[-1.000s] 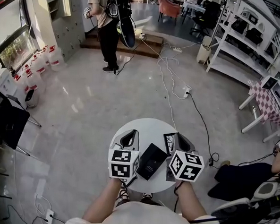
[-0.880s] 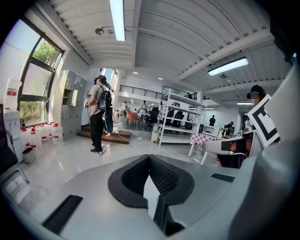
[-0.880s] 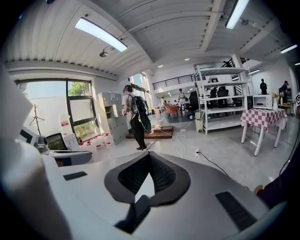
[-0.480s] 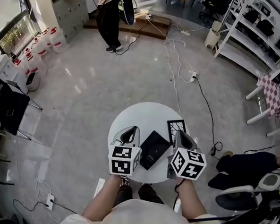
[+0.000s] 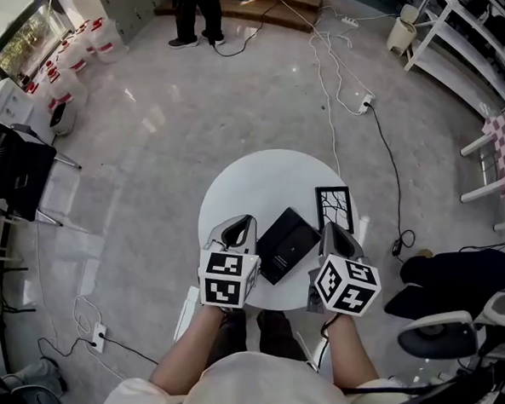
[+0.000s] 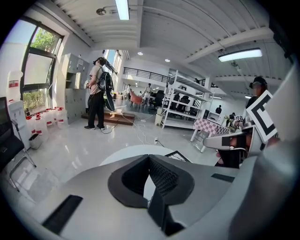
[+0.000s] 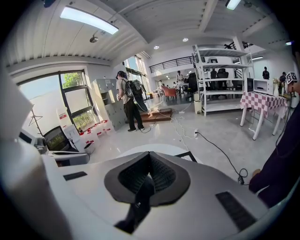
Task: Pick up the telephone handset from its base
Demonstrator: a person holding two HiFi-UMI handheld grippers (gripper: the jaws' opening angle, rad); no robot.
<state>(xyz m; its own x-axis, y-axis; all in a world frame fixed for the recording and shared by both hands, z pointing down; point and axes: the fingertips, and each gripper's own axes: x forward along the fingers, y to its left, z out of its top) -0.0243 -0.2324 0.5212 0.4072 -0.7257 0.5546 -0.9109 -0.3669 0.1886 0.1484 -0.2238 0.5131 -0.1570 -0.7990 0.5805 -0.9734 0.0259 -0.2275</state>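
Note:
A black telephone lies near the front of a round white table, turned at a slant, and I cannot make out its handset apart from the base. My left gripper hovers just left of the phone, and in the left gripper view its jaws meet with nothing between them. My right gripper hovers just right of the phone, and in the right gripper view its jaws also stand together, empty. Neither gripper touches the phone.
A black-framed square panel lies on the table right of the phone. Cables run across the glossy floor. A person stands far off, a dark screen is at the left, white shelving at the right.
Both grippers have come down closer to the table, still flanking the phone. The head view has tipped further down, so the table sits higher in the picture. Jaws stay together.

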